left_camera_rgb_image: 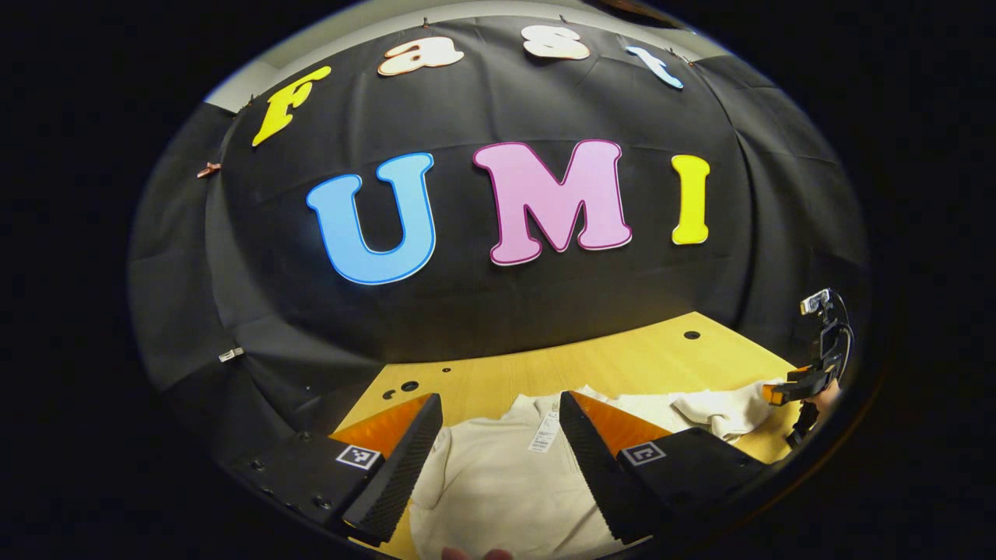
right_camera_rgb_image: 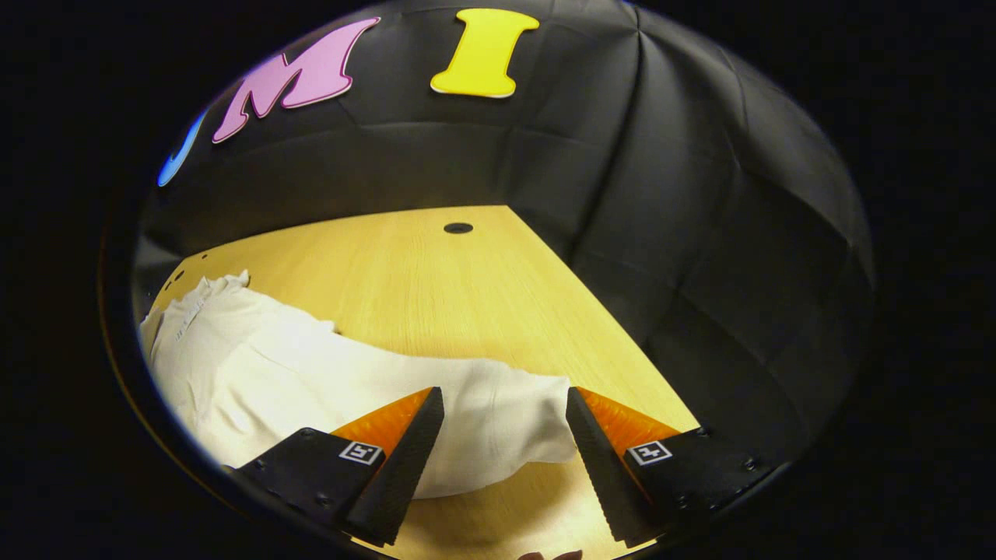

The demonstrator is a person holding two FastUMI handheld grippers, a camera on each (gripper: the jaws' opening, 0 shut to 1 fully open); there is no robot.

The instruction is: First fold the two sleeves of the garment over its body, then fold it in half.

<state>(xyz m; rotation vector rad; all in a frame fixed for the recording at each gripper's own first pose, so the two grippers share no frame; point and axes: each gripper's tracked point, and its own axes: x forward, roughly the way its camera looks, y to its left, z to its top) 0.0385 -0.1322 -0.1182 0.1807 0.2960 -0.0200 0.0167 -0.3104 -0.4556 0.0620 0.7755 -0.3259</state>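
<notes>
1. The garment (left_camera_rgb_image: 506, 482) is a cream, long-sleeved top lying spread on the wooden tabletop (right_camera_rgb_image: 436, 280). In the left gripper view its neck end, with a sewn-in label (left_camera_rgb_image: 542, 435), points toward the booth wall, and its body runs back beneath the camera.

2. The left gripper (left_camera_rgb_image: 498, 467) hangs over the body near the collar. Its jaws stand wide apart and hold nothing; cloth shows in the gap between them.

3. The right gripper (right_camera_rgb_image: 502, 459) hovers over the cuff end of one sleeve (right_camera_rgb_image: 467, 420), which stretches out sideways across the tabletop. Its jaws are also spread wide and empty, with the sleeve's end lying between and just beyond them.

4. In the left gripper view, that same sleeve reaches off to the right, where the other gripper and part of a hand show at the edge.

5. The cloth looks soft, light and limp, with loose folds and rumpled edges. It will likely sag and drag rather than keep its shape when lifted.

6. Judging by this, the sleeve is best pinched near the cuff, through both layers, then carried low across the body.

7. Neither sleeve appears folded yet, so the task seems to be at its start.
</notes>
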